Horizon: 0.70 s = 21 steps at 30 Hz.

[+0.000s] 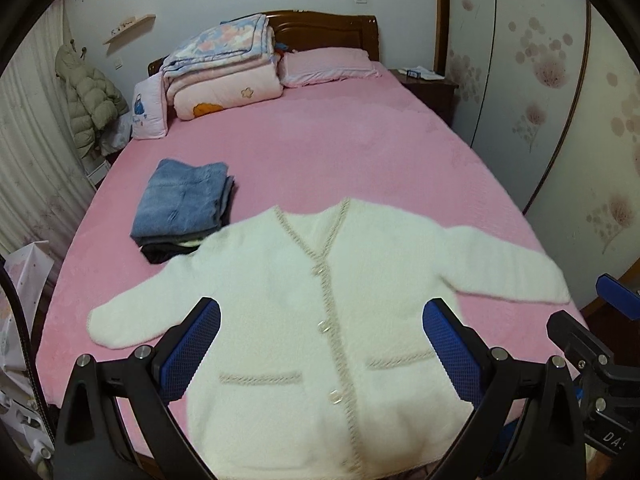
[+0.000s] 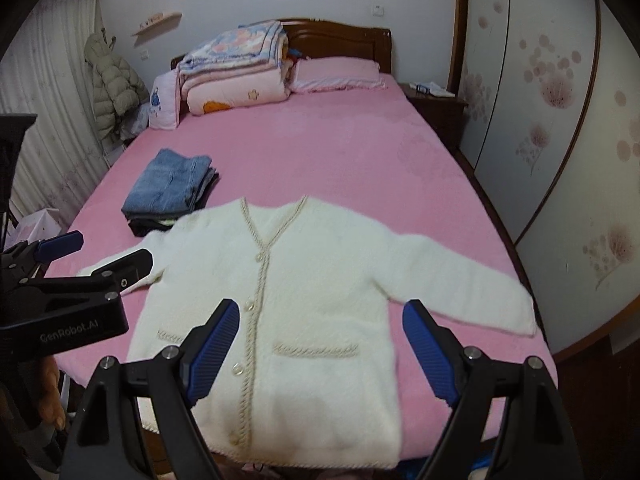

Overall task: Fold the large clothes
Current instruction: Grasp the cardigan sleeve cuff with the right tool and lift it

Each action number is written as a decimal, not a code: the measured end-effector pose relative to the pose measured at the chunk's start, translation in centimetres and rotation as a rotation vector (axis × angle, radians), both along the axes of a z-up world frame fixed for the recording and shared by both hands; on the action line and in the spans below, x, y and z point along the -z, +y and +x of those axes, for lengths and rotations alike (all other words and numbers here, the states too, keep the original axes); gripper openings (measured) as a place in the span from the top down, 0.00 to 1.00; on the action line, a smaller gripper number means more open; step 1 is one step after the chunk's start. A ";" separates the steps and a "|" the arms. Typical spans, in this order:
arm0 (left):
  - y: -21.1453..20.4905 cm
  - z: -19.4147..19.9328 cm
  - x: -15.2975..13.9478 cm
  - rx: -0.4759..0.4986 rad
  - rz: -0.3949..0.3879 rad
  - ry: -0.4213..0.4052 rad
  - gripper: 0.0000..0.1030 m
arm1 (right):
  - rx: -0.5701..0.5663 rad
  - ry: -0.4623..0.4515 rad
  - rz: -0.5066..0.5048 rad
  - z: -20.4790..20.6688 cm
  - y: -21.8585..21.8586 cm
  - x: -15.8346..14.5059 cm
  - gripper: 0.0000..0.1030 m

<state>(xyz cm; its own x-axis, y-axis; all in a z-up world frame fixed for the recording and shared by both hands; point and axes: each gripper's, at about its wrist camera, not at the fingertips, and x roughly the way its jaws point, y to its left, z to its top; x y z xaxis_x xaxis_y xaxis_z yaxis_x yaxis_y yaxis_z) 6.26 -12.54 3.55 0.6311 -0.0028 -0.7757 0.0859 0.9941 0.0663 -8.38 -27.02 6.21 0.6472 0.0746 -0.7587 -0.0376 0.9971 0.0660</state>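
A white fuzzy cardigan (image 1: pixel 320 320) with beige braided trim, buttons and two pockets lies flat, front up, sleeves spread, at the near end of the pink bed (image 1: pixel 320 140). It also shows in the right wrist view (image 2: pixel 304 300). My left gripper (image 1: pixel 320 312) is open and empty, held above the cardigan's lower body. My right gripper (image 2: pixel 320 312) is open and empty above the cardigan's right pocket side. The left gripper also shows at the left edge of the right wrist view (image 2: pixel 100 252), open, near the left sleeve.
A stack of folded clothes with jeans on top (image 1: pixel 182 204) sits on the bed to the left beyond the cardigan. Folded quilts (image 1: pixel 224 68) and a pillow (image 1: pixel 328 66) lie by the headboard. A nightstand (image 1: pixel 428 84) and wardrobe (image 1: pixel 560 100) stand to the right.
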 end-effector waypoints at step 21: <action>-24.4 11.7 10.5 0.094 -0.132 0.012 0.02 | 0.285 0.080 0.178 5.6 -28.5 13.2 0.18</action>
<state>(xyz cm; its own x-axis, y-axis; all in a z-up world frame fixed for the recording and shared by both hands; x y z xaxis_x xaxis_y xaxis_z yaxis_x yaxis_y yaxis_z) 17.99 -36.91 -6.91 0.6137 -0.1636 -0.7724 0.1789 0.9817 -0.0658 -2.74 -55.50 -6.99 0.6004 0.0353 -0.7989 0.2528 0.9394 0.2315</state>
